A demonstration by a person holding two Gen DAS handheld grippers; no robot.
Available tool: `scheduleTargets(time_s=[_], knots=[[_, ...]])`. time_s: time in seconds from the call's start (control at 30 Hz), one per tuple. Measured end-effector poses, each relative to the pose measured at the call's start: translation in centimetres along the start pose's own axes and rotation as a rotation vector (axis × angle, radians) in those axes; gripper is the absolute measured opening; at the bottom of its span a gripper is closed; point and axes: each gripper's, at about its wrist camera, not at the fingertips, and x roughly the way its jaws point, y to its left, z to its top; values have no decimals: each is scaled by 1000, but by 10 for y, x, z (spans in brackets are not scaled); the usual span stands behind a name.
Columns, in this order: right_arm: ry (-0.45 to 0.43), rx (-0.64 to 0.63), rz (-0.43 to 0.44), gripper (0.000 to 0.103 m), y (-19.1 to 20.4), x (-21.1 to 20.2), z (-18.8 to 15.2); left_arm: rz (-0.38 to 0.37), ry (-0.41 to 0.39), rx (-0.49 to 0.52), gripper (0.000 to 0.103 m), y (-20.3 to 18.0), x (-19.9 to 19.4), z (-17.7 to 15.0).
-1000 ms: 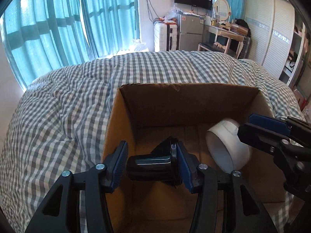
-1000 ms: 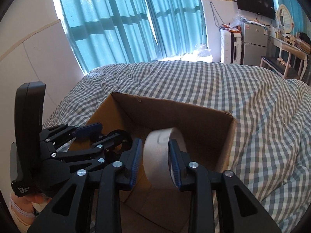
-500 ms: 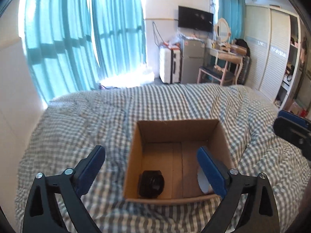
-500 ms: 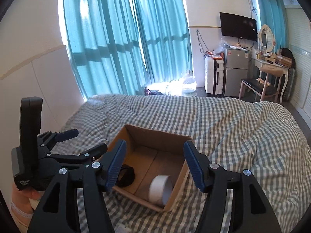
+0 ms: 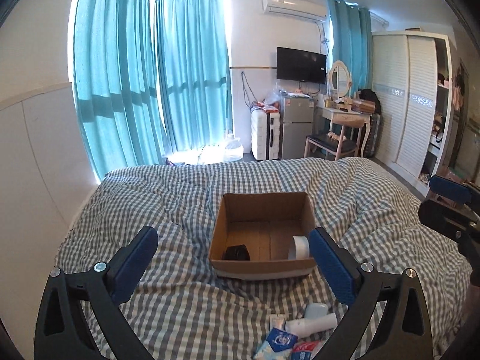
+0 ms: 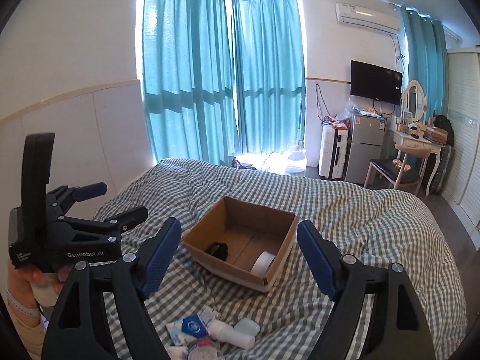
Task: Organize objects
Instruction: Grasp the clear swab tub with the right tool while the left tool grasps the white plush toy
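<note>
An open cardboard box (image 5: 264,210) (image 6: 279,258) sits on the checked bed. Inside lie a black object (image 5: 237,252) (image 6: 216,249) at the near left and a white tape roll (image 5: 300,246) (image 6: 263,262) at the near right. My left gripper (image 5: 234,265) is open and empty, held back above the bed before the box. My right gripper (image 6: 238,256) is open and empty too, also back from the box. A small pile of packets, a white tube and a pale blue case (image 5: 297,330) (image 6: 216,330) lies on the bed nearer to me.
The grey checked duvet (image 5: 180,210) covers the bed. The left gripper body (image 6: 63,240) shows at the left of the right wrist view. Teal curtains, a fridge, a suitcase, a dressing table and a wardrobe stand beyond the bed.
Both grippers let go of the black object and the tape roll inside the box, opened wide, and pulled back and up. The pile of small items has come into view.
</note>
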Motion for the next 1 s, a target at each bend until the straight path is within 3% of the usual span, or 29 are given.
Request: scheduleTargets(time_s=[0.13, 0.33, 0.73, 1.0], knots=[[31, 7, 3, 80, 7, -6, -25, 18, 23, 45, 103, -11, -3, -21], [75, -7, -14, 80, 12, -4, -65, 39, 90, 19, 103, -15, 7, -61], [280, 26, 34, 80, 22, 47, -172, 89, 262, -26, 103, -16, 37, -169], [399, 37, 68, 80, 28, 92, -208, 124, 316, -72, 103, -1, 45, -189]])
